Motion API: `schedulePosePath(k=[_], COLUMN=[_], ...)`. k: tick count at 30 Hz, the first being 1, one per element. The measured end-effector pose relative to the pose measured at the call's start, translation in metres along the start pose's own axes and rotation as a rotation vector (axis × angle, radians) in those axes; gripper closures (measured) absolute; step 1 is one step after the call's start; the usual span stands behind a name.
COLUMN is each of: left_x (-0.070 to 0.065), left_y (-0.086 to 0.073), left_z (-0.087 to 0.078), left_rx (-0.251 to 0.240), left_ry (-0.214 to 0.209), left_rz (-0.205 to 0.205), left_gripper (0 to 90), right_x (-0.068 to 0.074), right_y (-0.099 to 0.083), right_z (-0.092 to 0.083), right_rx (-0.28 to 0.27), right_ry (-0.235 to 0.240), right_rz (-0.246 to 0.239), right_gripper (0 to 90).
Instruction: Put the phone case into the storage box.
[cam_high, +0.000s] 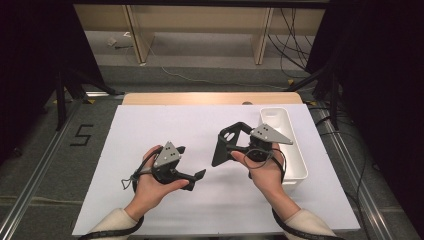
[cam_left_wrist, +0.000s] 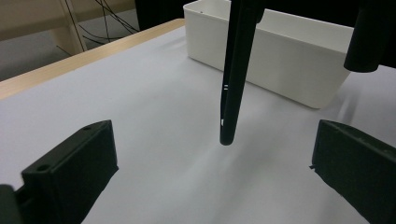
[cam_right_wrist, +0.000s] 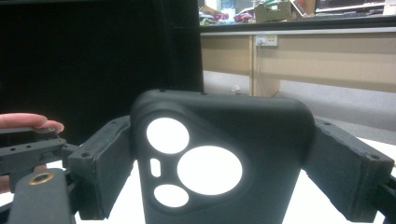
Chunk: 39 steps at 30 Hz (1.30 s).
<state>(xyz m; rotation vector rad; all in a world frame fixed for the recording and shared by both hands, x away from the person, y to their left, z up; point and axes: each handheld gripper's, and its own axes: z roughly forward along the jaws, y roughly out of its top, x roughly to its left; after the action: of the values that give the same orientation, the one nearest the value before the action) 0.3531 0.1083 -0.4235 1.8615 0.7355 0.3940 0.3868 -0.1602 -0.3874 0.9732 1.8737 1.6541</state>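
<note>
My right gripper (cam_high: 231, 142) pinches a black soft-plastic phone case with round camera cut-outs (cam_high: 227, 143) by its two long edges, holding it upright above the white sheet-covered table (cam_high: 165, 130), just beside the white rectangular plastic bin (cam_high: 295, 165). My left gripper (cam_high: 196, 178) has its jaws spread wide, empty.

We see a table (cam_high: 210, 98) with a pale wooden top, most of it covered by a white sheet (cam_high: 150, 140) lying flat on it. On the sheet, at its right edge, sits a long white bin (cam_high: 295, 165), its length running front to back.
</note>
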Motion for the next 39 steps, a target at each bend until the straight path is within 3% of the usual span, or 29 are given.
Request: schedulePosePath(k=[39], left_x=[0.014], left_y=[-0.01], left_z=[-0.03], left_rx=[-0.028], left_ry=[0.045], left_rz=[-0.025], left_gripper=[0.0], right_x=[-0.006], right_y=[0.003], right_z=[-0.002], right_rx=[0.0], right_ry=[-0.017], right_rz=[-0.001], right_gripper=[14.7])
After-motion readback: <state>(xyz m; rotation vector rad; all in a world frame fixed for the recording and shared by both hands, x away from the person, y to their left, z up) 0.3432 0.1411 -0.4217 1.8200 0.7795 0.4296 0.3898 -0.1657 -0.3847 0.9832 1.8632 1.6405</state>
